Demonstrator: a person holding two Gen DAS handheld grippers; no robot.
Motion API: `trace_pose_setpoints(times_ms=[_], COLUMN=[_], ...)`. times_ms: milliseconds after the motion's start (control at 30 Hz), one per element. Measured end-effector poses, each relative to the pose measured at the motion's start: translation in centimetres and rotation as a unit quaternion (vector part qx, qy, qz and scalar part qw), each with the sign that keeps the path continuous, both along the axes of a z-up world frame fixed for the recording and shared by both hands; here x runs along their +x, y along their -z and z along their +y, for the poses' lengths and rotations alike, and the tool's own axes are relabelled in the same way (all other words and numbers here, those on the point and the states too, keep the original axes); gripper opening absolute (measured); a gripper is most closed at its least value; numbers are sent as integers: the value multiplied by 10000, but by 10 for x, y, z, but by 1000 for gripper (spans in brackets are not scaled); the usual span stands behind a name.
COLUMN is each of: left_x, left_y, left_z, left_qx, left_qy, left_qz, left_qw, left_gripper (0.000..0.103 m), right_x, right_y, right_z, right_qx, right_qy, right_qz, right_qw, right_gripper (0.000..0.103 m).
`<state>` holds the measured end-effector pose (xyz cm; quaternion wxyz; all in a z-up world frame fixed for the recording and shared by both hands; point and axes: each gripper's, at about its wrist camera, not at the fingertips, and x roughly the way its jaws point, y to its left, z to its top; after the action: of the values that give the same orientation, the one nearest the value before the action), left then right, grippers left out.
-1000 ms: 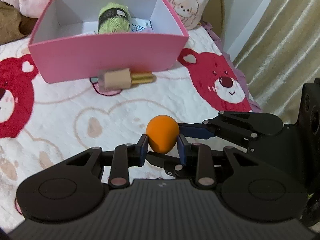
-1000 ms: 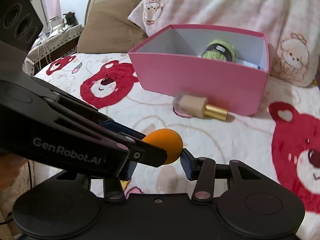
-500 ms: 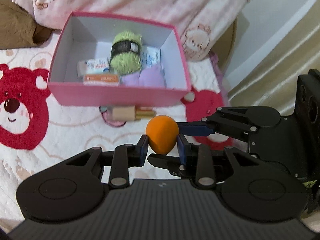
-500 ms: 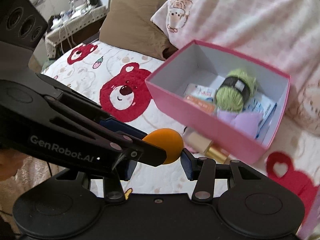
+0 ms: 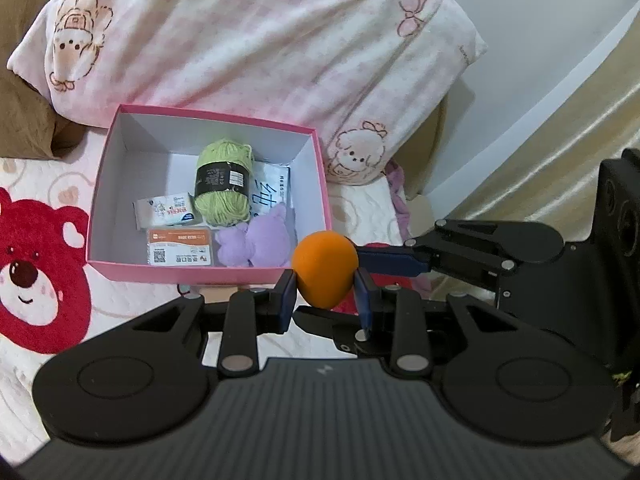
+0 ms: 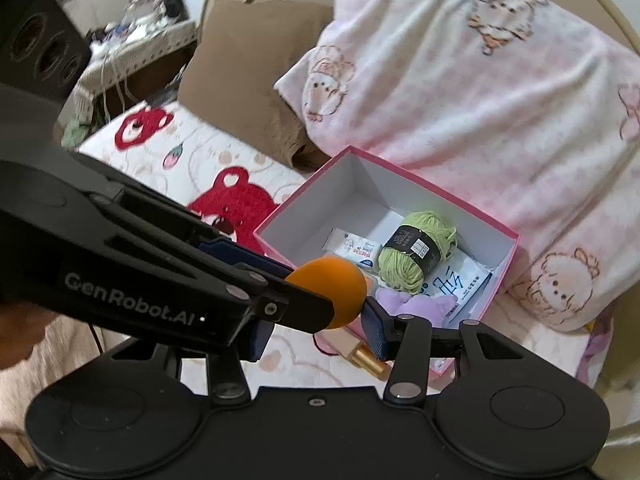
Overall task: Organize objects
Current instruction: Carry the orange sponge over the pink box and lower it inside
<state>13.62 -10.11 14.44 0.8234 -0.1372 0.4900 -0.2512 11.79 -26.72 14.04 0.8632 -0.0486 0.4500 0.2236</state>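
Fingers [image 5: 287,295] gripping orange ball [image 5: 324,268], bear-print bedspread [image 5: 36,280], pink pillow [image 5: 256,40]

Both the left gripper [image 5: 324,300] and right gripper [image 6: 316,328] angle downward, jaws closed, crossing.

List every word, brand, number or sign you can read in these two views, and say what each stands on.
"GenRobot.AI": on the left gripper, seen from the right wrist.
Large handwritten-style character, not surely readable: white packet in the pink box.
Too small or blurred: yarn band, orange card, small white pack.
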Motion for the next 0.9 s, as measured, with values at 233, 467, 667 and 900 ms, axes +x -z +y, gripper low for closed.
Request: trace_pose_setpoints(times_ms=[233,467,667,900], left_x=[24,35,36,39], left_y=[4,4,0,-10], left_z=[-11,-20,-19,-20], left_qx=[417,803,892,1103], left_qy=[-135,-283,-393,-373], left_qz=[67,15,-135,-170], left_qw=[9990,9964,9951,9931], left_gripper=[29,29,29,29], right_x=[22,34,38,39], right_y=[16,28,29,22], right_z=[-13,-21,-20,-16], right_qx=[589,1131,1330,1460], right_qy=[306,521,606,823], right_qz=[31,103,82,94], right_qw=[9978,9922,9892,9858], right_gripper=[53,53,52,52])
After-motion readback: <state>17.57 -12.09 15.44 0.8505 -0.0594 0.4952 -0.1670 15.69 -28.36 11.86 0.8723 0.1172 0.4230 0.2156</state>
